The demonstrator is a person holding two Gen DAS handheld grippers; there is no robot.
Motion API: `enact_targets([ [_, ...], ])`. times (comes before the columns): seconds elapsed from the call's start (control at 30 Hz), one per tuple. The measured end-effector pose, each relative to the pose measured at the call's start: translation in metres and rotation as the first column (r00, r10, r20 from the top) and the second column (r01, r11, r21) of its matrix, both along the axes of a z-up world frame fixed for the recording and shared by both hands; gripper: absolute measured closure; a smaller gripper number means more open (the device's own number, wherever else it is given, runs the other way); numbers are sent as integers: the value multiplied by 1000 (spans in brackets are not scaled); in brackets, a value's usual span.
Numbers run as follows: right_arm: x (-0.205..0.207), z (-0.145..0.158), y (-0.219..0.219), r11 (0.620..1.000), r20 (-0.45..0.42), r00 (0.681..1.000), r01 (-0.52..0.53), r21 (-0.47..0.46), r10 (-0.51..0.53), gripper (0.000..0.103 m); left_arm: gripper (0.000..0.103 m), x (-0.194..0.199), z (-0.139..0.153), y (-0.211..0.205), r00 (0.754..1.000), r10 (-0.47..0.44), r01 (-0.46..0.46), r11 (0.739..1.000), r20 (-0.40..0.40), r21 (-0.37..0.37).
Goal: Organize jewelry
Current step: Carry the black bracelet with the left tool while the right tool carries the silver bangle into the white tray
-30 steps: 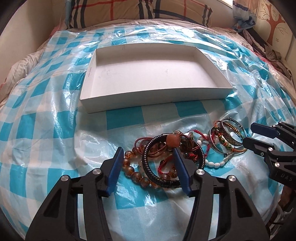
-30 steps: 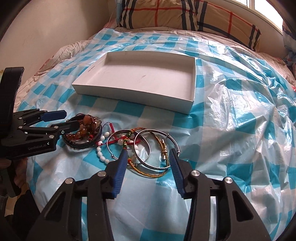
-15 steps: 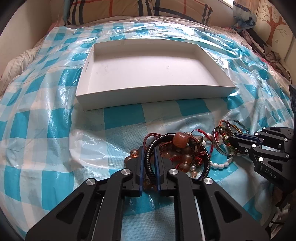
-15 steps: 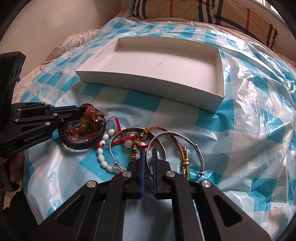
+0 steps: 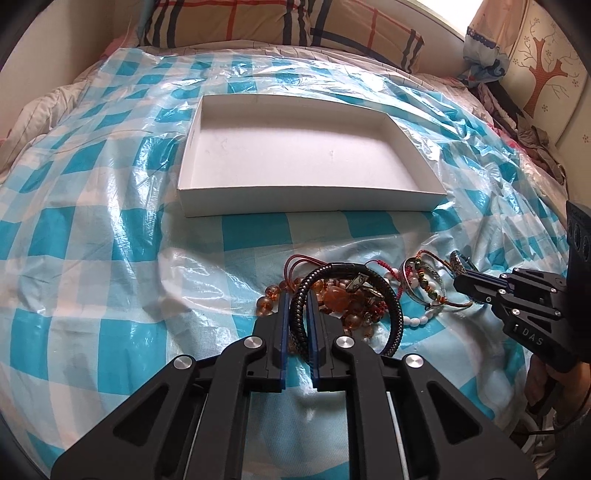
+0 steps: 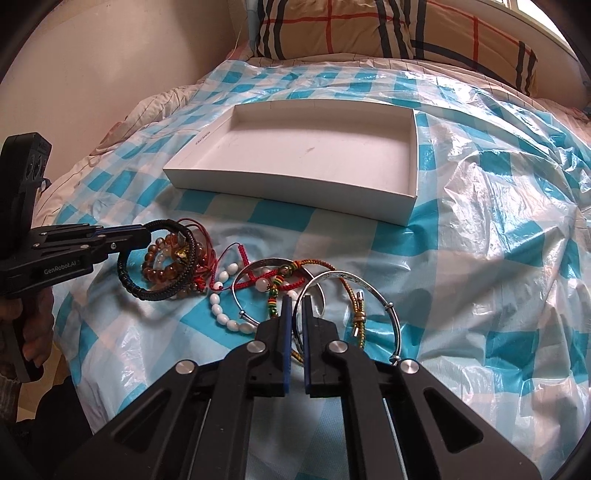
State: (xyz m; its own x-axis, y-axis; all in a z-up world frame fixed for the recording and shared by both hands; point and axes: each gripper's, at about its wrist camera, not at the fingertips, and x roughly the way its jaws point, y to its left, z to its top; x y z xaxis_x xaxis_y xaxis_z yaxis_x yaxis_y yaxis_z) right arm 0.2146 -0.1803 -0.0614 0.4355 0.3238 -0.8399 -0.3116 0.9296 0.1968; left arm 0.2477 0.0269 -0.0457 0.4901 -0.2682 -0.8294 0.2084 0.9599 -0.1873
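Note:
A pile of jewelry lies on the blue-checked plastic sheet in front of an empty white box. My left gripper is shut on the near rim of a black braided bracelet, which tilts up over amber beads and red cords. My right gripper is shut on the near edge of a silver bangle. A second silver bangle, a white bead bracelet and a gold cord bracelet lie around it.
Plaid pillows sit at the head of the bed behind the box. A wall runs along the left side. Crumpled clothes lie at the far right. A person's hand holds the left gripper's handle.
Both grippers went from open to shut, the left on the black bracelet, the right on the silver bangle. The left one has since risen a little, tilting the bracelet up.

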Motion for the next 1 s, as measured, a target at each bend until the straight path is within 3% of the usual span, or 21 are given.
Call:
enact_targets([
  [0.2,-12,15,-1,999,35,999,10,31,-11,97,95,-10,20,4,1000,-2,3,999,28,-50],
  [0.43,-18,39,11,1000,126,992,-19,8,18,97,95,-9,30,-7,998,10,-7,999,62,-49],
  [1.0,39,51,29,998,214,975,-63,-24,66,97,95,39,34,-8,989,94,-86,993,112,-76],
])
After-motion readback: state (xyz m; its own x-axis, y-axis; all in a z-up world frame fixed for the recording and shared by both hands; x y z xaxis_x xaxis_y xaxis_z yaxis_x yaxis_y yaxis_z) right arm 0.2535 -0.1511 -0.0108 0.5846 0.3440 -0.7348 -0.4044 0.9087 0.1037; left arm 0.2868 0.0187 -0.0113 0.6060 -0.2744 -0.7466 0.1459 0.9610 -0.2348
